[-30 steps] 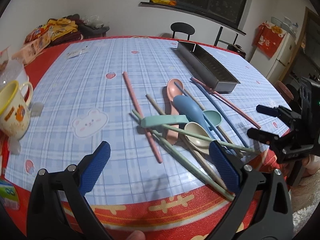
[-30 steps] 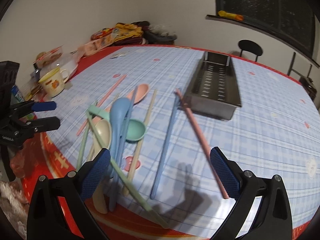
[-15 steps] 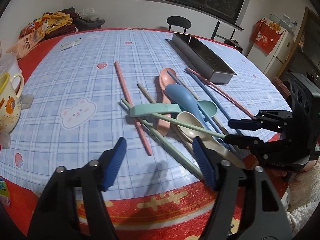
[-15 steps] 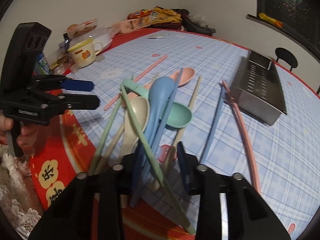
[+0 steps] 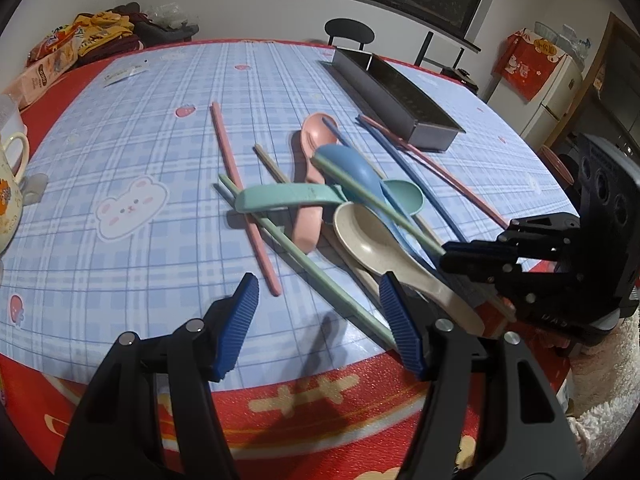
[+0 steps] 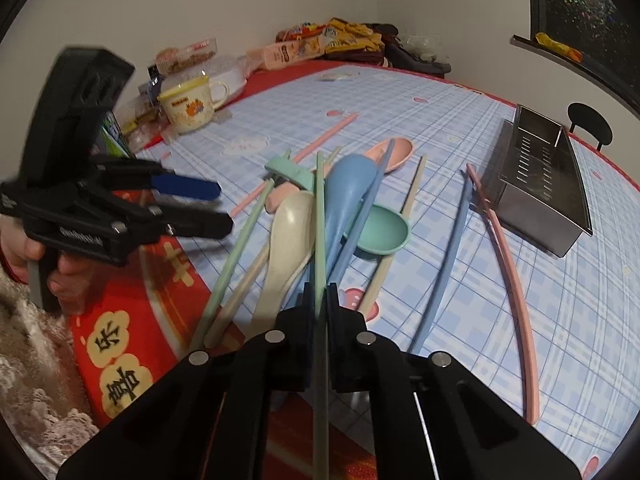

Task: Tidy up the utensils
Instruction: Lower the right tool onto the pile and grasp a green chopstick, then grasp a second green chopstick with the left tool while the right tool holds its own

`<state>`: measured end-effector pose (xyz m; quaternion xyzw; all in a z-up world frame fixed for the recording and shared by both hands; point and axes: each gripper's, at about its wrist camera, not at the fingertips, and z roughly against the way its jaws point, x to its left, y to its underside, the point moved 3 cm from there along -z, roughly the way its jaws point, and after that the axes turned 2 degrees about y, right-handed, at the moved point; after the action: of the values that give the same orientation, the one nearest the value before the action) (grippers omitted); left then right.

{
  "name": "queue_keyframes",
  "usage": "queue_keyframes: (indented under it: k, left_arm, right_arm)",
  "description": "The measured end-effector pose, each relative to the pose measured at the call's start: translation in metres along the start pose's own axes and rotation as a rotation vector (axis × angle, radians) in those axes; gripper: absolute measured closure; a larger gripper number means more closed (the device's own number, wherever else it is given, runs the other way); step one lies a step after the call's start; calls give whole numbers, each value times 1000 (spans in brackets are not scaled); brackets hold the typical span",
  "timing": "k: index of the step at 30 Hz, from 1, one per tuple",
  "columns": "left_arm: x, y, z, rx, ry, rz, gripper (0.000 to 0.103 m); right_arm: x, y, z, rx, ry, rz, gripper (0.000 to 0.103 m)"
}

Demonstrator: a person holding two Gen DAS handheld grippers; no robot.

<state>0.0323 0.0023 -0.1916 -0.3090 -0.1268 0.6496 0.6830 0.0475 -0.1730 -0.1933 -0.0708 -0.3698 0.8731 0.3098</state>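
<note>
Right hand-held gripper (image 6: pixel 320 300) is clenched on the near end of a green chopstick (image 6: pixel 320 208), whose long axis runs straight ahead over the spoon pile; the metal utensil tray (image 6: pixel 548 196) lies far right on the table (image 6: pixel 500 292). Left hand-held gripper (image 5: pixel 320 320) hangs spread, empty, farther from it.

Only readable bit is the big black 囍 character on the red cloth (image 6: pixel 120 380) edging the desk.

Left tool (image 5: pixel 320 324) parted, right tool (image 5: pixel 448 256) seemingly pinching green chopstick (image 5: pixel 372 196)
</note>
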Motion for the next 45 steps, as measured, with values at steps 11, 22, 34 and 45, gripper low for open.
queue_keyframes:
  k: [11, 22, 34, 45]
  left_arm:
    - [-11, 2, -16, 44, -29, -21, 51]
    - [-20, -3, -28, 64, -175, -76, 56]
    - [-22, 5, -24, 98, -203, -128, 63]
    - [-4, 2, -19, 111, -150, -131, 91]
  right_arm:
    - [-14, 0, 18, -101, 15, -91, 97]
    - [-19, 1, 20, -112, -6, -114, 97]
    - [-21, 1, 23, -128, -3, -126, 97]
    - [-23, 1, 23, -128, 1, -135, 97]
